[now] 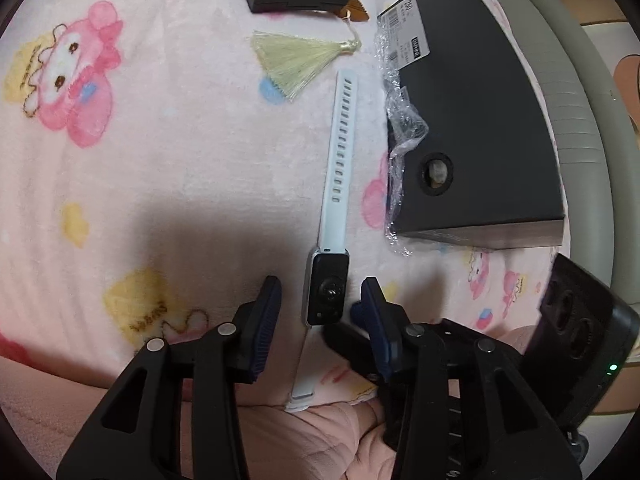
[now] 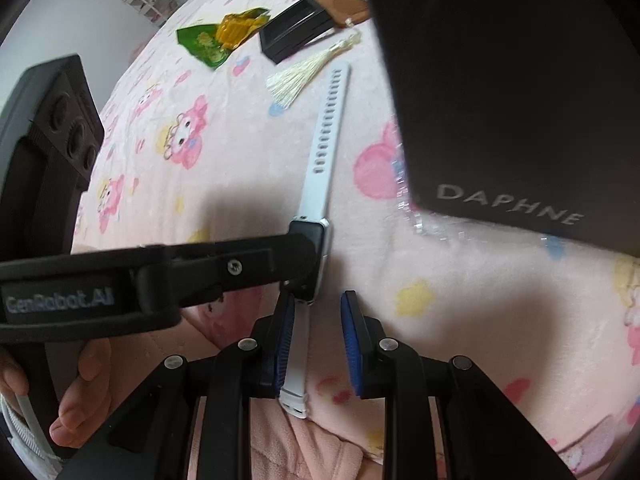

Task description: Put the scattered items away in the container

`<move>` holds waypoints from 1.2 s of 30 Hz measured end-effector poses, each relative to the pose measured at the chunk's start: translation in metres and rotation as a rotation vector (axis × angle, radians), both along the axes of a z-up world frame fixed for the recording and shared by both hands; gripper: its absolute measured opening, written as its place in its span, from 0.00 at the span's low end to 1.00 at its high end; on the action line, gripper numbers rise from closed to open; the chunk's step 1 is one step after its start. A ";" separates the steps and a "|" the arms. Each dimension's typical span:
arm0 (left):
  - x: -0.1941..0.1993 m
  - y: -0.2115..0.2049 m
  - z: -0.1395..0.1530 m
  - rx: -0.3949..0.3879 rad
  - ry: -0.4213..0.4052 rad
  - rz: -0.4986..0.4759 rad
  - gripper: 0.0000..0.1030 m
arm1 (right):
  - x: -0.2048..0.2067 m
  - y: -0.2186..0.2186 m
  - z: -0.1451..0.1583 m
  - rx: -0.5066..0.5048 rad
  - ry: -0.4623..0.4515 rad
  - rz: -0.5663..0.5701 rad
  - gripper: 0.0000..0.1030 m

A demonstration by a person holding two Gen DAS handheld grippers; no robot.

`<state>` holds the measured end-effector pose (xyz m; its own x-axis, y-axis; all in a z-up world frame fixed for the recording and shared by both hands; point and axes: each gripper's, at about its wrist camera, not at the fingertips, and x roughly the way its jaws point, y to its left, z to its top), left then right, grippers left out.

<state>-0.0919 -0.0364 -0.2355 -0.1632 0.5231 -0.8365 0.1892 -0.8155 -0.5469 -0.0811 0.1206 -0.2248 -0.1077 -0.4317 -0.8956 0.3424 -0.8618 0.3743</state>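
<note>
The white-strapped smartwatch [image 1: 328, 292] lay face down on the pink cartoon blanket [image 1: 140, 152], just beside the black DAPHNE box [image 1: 472, 120]. The left gripper [image 1: 320, 300] had its 2 jaws apart around the watch body, not pinching it. The right gripper [image 2: 318, 336] was apart too, straddling the lower strap.
</note>
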 end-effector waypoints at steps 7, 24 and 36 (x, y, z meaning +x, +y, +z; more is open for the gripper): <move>-0.002 -0.003 -0.006 0.116 -0.039 0.010 0.44 | -0.006 0.007 0.001 0.070 0.044 -0.035 0.20; 0.005 0.005 0.008 0.179 0.032 -0.059 0.45 | -0.008 0.010 -0.002 0.063 0.071 -0.034 0.20; 0.007 -0.004 0.016 0.221 0.075 -0.041 0.39 | -0.008 0.022 0.011 0.023 0.062 -0.025 0.20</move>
<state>-0.0848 -0.0400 -0.2195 -0.1955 0.6998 -0.6870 0.1104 -0.6804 -0.7245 -0.0889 0.1430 -0.2136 -0.1733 -0.4080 -0.8964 0.3429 -0.8782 0.3335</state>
